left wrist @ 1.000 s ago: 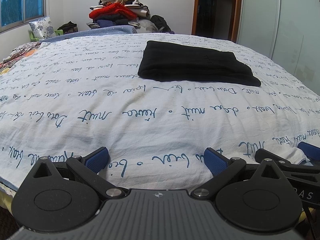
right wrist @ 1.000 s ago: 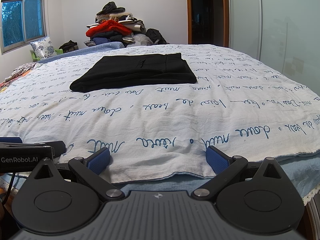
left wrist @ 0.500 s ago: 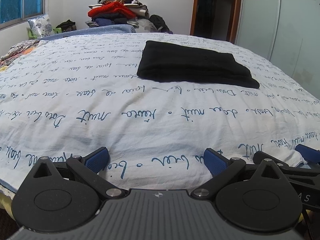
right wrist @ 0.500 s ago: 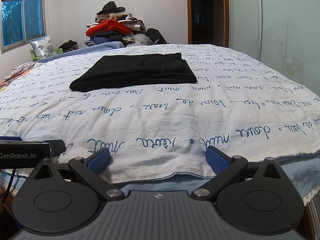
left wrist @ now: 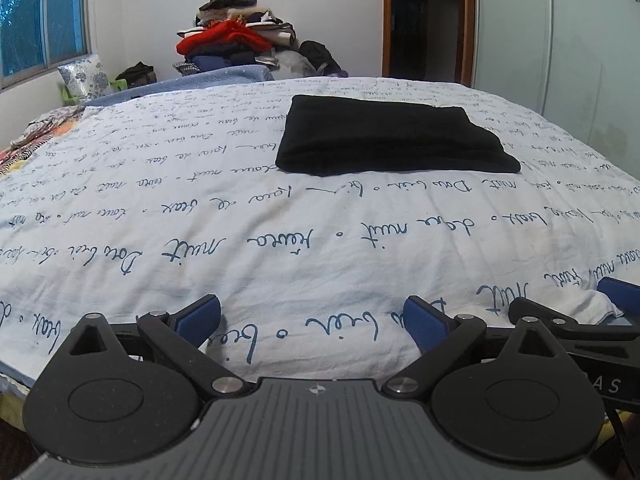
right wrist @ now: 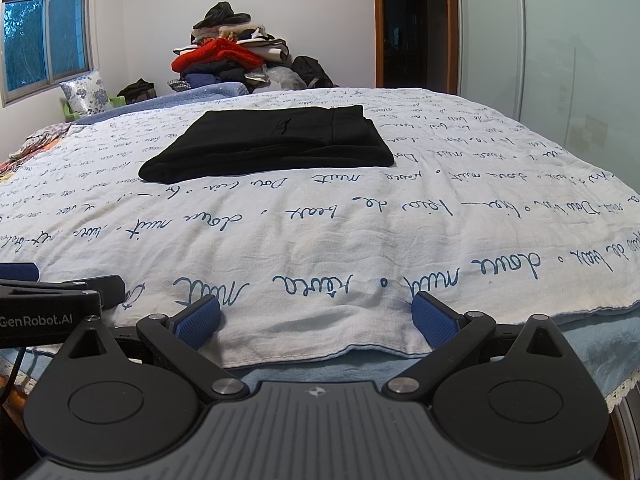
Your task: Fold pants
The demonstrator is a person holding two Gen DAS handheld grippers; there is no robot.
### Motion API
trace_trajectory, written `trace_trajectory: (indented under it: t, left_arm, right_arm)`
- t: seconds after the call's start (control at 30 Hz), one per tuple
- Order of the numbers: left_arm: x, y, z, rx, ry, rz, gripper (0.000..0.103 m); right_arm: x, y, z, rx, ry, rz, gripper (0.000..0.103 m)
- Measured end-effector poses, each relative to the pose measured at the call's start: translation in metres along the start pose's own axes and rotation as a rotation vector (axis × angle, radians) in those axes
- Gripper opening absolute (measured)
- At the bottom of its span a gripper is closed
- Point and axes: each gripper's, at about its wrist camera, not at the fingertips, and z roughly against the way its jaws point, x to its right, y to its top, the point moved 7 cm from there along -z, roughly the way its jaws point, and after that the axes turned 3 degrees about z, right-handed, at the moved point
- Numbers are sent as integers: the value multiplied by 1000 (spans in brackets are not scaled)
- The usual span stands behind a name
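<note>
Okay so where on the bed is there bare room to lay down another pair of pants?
The widest free patch is the bedspread between the grippers and the folded black pants. There is more bare sheet left of the pants, toward the floral pillow. The far end is crowded with a clothes pile.

Pants (left wrist: 392, 136) on bed (left wrist: 200, 220), mid-sheet

"GenRobot.AI", white print, on side of left gripper (right wrist: 48, 312), seen at left edge of right wrist view. Letters "AS" on right gripper (left wrist: 600, 360) body, at right edge of left wrist view. Bed sheet (right wrist: 360, 240): blue cursive rows, upside down; only "mit" legible with certainty.
</note>
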Motion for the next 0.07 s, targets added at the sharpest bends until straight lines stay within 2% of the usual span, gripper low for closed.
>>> trace_trajectory:
  t: [0.07]
  left_arm:
    - [-2, 0, -2, -23, -10, 15, 103]
  right_arm:
    - [0, 1, 1, -4, 3, -4, 103]
